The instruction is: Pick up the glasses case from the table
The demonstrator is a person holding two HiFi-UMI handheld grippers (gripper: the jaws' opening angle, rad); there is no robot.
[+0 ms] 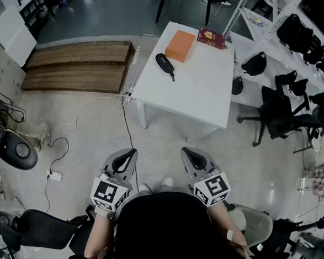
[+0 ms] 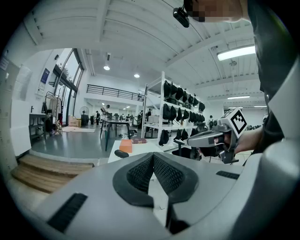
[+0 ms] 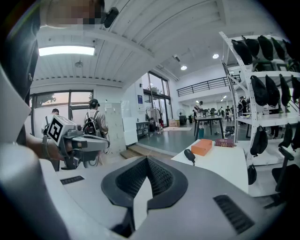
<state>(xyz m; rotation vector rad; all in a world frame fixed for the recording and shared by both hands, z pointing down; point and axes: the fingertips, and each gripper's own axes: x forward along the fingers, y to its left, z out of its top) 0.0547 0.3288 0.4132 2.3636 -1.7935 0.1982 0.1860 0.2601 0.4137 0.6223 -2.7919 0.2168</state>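
The task has barely begun: nothing has been picked up, and the person stands back from the white table [image 1: 193,95] with bare floor between them and its near edge.

The glasses case [image 1: 165,63], a dark oval pouch with a short strap, lies flat on the table near its far left side. It sits just beside the orange box [image 1: 180,45], which is toward the table's far edge. A dark red book [image 1: 211,38] lies at the table's far right corner. Nothing touches the case, and it is well apart from both grippers.

The left gripper [image 1: 131,151] is held close to the person's body, well short of the table. Its jaws are pressed together at the tips with nothing between them, as its own view shows plainly. The right gripper [image 1: 186,150] is held beside it, also short of the table. Its ribbed pads [image 3: 158,177] likewise meet at the tips and hold nothing. Both point roughly toward the table and slightly downward.

By my judgement the whole job remains:
- walking up to the table;
- spreading one gripper's jaws;
- bringing them around the case;
- closing on it;
- lifting it clear of the table.

The case lies nearer the table's left side, so the left gripper looks the likelier one to take it. The strap end and the neighbouring box may crowd the approach.
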